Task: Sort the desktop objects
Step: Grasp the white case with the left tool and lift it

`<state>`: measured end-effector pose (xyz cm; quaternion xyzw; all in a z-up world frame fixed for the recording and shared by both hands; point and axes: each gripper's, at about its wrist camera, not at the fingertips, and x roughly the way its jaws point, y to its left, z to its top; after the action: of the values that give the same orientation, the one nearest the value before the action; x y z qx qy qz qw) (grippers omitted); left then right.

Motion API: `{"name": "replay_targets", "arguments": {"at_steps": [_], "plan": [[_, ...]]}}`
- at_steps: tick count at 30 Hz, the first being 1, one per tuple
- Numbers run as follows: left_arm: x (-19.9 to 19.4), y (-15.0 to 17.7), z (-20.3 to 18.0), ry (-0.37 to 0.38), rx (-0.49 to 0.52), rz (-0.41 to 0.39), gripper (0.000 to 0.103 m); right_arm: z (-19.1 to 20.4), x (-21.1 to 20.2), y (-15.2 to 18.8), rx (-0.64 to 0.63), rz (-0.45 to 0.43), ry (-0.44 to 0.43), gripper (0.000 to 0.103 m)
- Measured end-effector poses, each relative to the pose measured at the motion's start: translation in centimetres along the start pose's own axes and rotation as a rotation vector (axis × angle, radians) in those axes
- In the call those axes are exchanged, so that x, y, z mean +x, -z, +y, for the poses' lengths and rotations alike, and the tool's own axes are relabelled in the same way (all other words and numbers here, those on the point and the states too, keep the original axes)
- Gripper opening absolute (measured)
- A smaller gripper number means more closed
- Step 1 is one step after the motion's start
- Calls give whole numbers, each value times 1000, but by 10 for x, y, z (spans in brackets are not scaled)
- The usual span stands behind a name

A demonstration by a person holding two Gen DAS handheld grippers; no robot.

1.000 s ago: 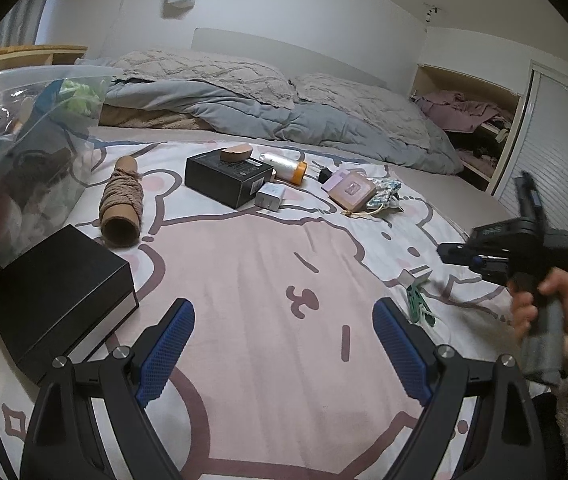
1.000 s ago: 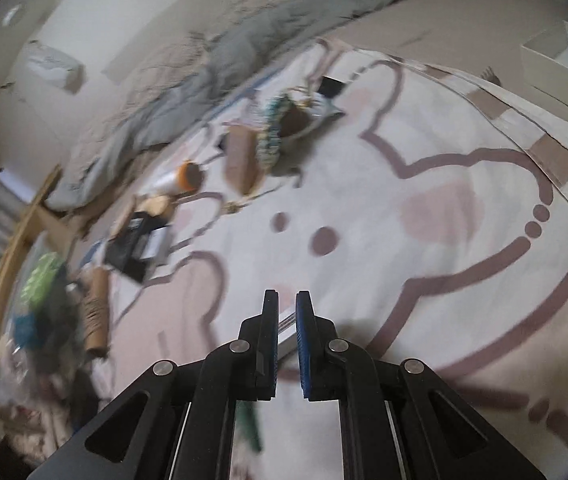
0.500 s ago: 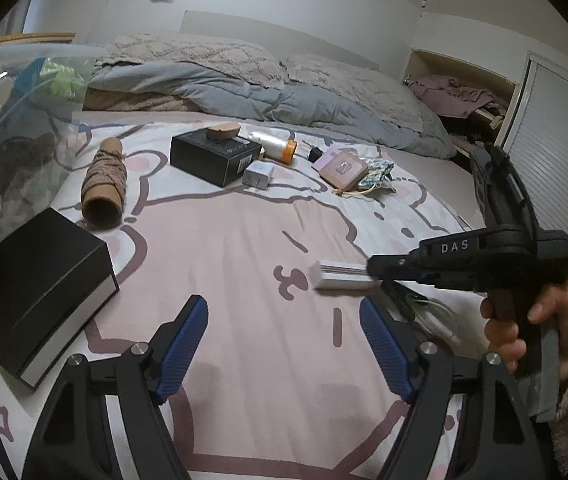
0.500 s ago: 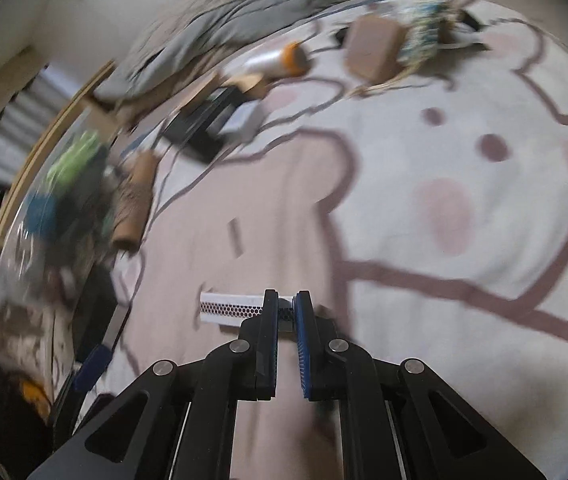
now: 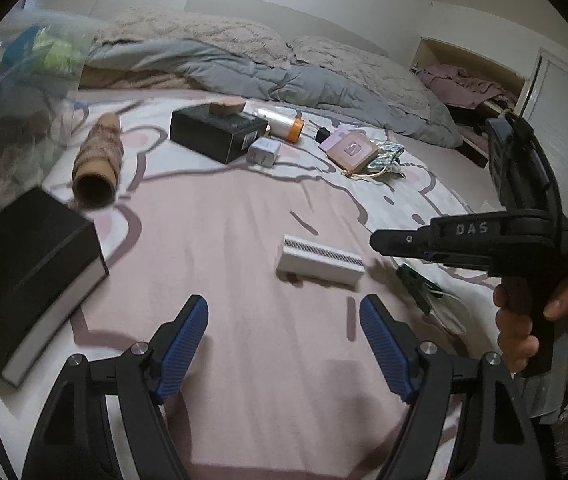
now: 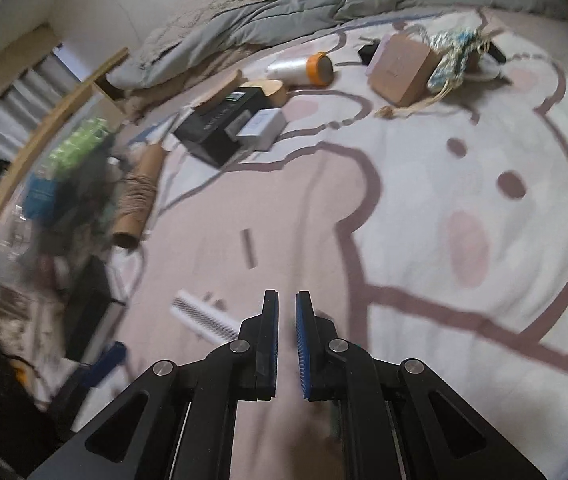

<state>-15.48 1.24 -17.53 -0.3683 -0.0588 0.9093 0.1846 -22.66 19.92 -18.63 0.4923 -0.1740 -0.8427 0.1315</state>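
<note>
A white slim box with a dotted edge (image 5: 320,263) lies on the pink patterned bedspread (image 5: 244,220), free of both grippers; it also shows in the right wrist view (image 6: 204,320). My left gripper (image 5: 284,340) is open and empty, hovering just short of the box. My right gripper (image 6: 286,312) is nearly shut with a narrow gap and nothing between the pads; in the left wrist view its tip (image 5: 376,239) is just right of the box. A green clip (image 5: 418,284) lies below it.
A large black box (image 5: 24,276) sits at the left, a twine-wrapped cardboard tube (image 5: 98,160) behind it. Farther back are a smaller black box (image 5: 216,134), white charger (image 5: 264,152), orange-capped bottle (image 5: 280,122) and tan pouch (image 5: 354,150). A clear bag of clutter (image 5: 8,92) stands far left.
The right gripper carried the white box leftward over the bedspread and let it go; the box now lies free. Its jaws have parted slightly. The left gripper moved closer.
</note>
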Motion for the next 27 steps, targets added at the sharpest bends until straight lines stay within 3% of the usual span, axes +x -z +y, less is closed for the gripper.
{"name": "replay_targets", "arguments": {"at_steps": [8, 14, 17, 27], "plan": [[13, -19, -7, 62, 47, -30, 79, 4, 1, 9, -53, 28, 29, 10], [36, -23, -14, 62, 73, 16, 79, -8, -11, 8, -4, 3, 26, 10], [42, -23, -19, 68, 86, 32, 89, -18, -19, 9, 38, -17, 23, 10], [63, -22, -27, 40, 107, 92, 90, -31, -41, 17, 89, -73, 9, 10]]}}
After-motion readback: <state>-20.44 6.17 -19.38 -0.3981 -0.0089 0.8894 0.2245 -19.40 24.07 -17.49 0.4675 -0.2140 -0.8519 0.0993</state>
